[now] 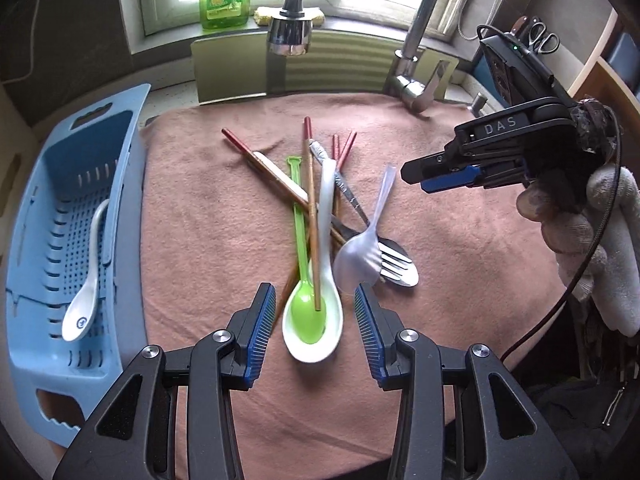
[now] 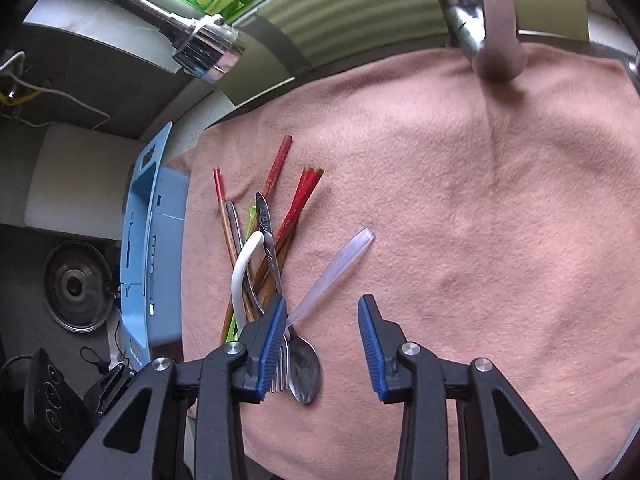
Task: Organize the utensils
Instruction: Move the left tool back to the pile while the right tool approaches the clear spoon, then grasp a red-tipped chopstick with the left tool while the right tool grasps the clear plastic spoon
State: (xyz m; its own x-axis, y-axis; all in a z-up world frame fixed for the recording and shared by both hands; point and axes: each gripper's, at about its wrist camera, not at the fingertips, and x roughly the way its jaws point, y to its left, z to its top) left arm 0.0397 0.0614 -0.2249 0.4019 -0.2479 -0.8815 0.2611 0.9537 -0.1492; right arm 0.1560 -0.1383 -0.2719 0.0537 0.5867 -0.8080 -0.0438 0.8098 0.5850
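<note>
Now the left gripper [image 1: 315, 304] hangs with jaws apart, empty, over a white spoon [image 1: 316, 320] cradling a green spoon [image 1: 307, 314]. Its mate, the right gripper [image 2: 322, 332], also gapes unladen, above a metal spoon [image 2: 304, 368] and fork [image 2: 281, 372]. Utensils lie heaped on a pink towel [image 1: 460, 240]; one spoon [image 1: 86, 296] sits in the blue basket [image 1: 36, 208].

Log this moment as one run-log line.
stage: reaching into pile | left gripper: open over white spoon | right gripper: open, empty, by metal spoon | basket: one spoon inside
</note>
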